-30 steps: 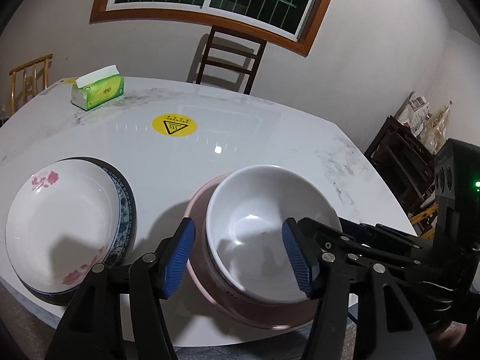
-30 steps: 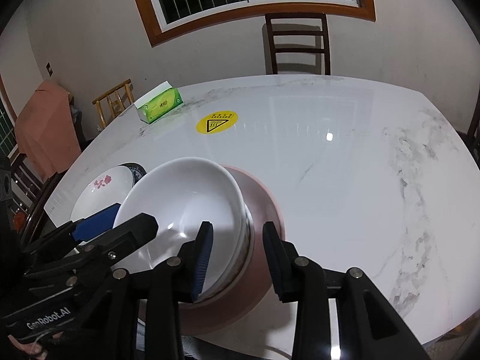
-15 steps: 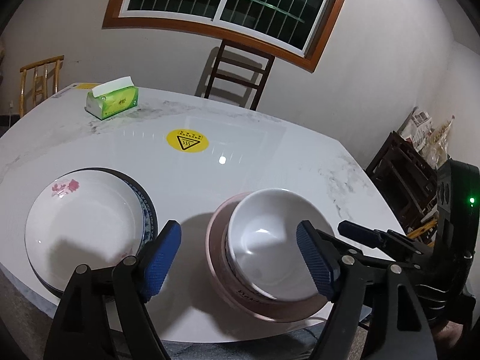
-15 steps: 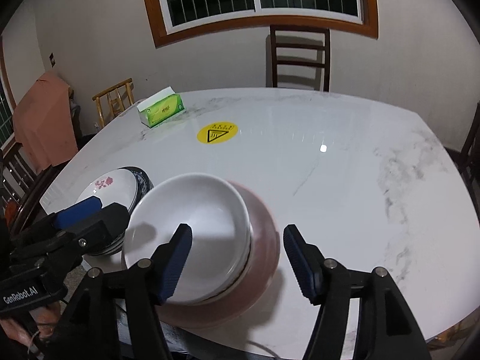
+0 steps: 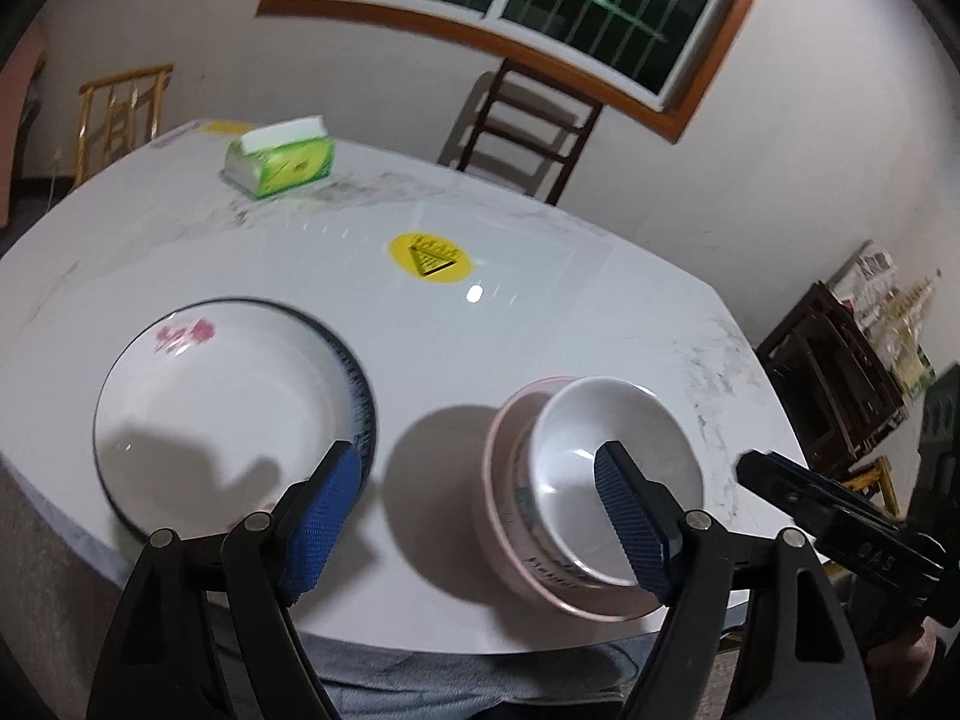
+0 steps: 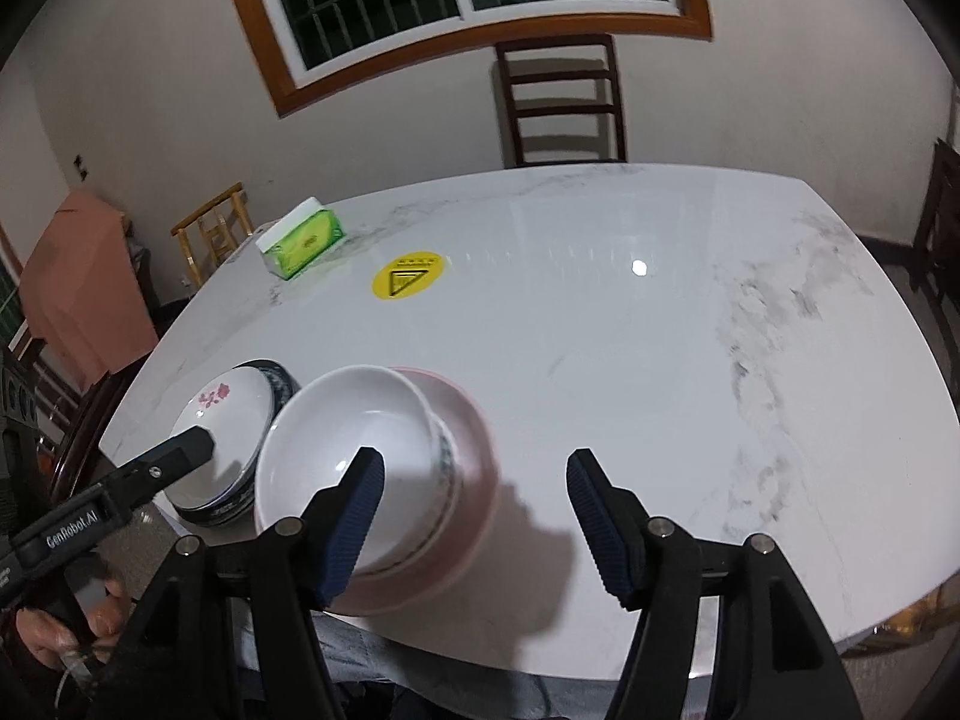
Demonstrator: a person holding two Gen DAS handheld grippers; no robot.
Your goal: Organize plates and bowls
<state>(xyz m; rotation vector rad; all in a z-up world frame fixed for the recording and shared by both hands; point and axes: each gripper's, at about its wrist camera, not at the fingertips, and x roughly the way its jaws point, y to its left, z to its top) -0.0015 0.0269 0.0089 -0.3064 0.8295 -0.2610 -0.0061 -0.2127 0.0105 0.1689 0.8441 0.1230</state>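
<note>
I had both the left tongs [image 5: 477, 513] and right tongs [image 6: 471, 510] open and empty above the stacked bowls [image 6: 354, 468] beside the plates [image 5: 228, 414] on the table [image 6: 600, 348], so I judged stacking done and next only withdrawal.

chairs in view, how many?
3: a dark chair under the window, a yellow chair by the tissue box, another dark chair at right. More may be hidden.
</note>
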